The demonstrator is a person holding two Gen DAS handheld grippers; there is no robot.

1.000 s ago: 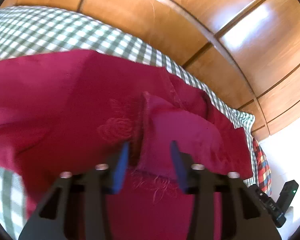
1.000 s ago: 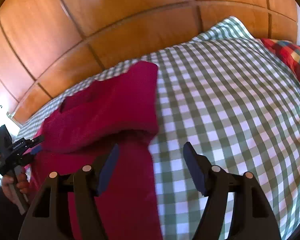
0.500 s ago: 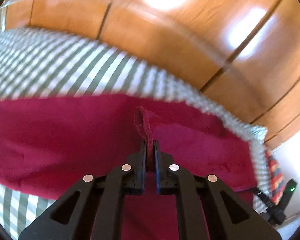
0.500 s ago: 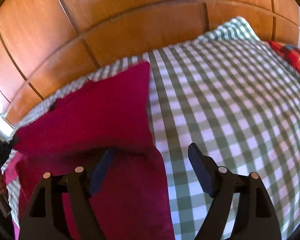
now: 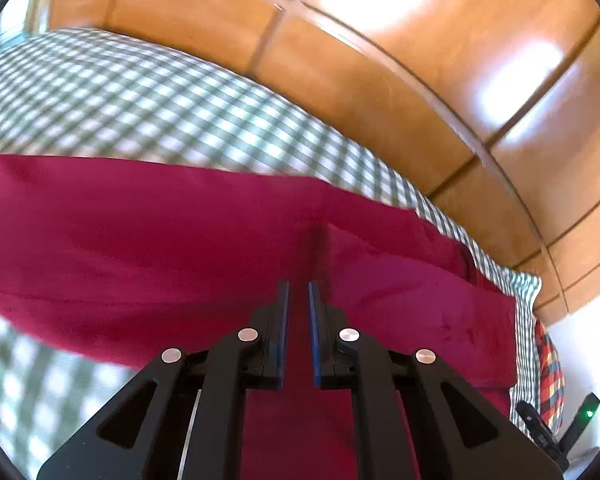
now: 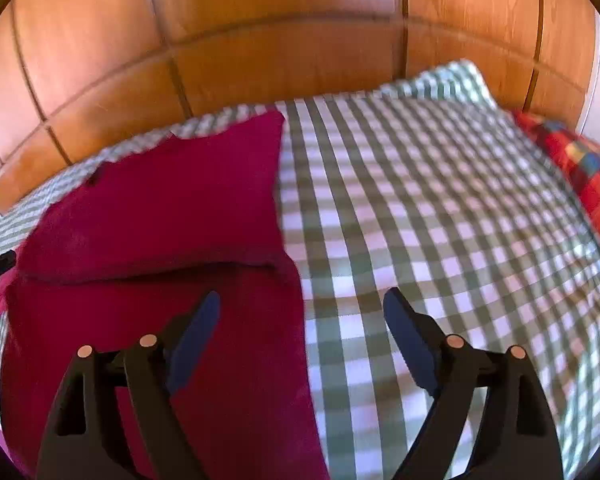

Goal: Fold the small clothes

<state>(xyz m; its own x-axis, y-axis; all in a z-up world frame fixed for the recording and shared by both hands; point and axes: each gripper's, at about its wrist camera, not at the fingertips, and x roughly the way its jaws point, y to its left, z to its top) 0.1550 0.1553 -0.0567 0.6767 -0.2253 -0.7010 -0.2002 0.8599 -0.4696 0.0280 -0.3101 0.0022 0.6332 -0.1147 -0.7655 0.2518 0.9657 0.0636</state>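
Note:
A dark red garment (image 5: 148, 232) lies on the green-and-white checked bedspread (image 5: 140, 96). My left gripper (image 5: 298, 292) is shut on a fold of the red garment and holds it over the rest of the cloth. In the right wrist view the red garment (image 6: 164, 208) lies folded over itself, its right edge straight along the checks. My right gripper (image 6: 302, 312) is open and empty, just above that right edge, one finger over red cloth and the other over the bedspread (image 6: 440, 216).
A wooden panelled wall (image 5: 380, 60) runs behind the bed. A red, blue and yellow plaid cloth (image 6: 580, 176) lies at the bed's right side. The other gripper's black body (image 5: 556, 428) shows at the lower right of the left wrist view.
My left gripper has shut on a raised fold of the red garment and carried it across. The red cloth now lies flatter. My right gripper stayed open and shifted slightly.

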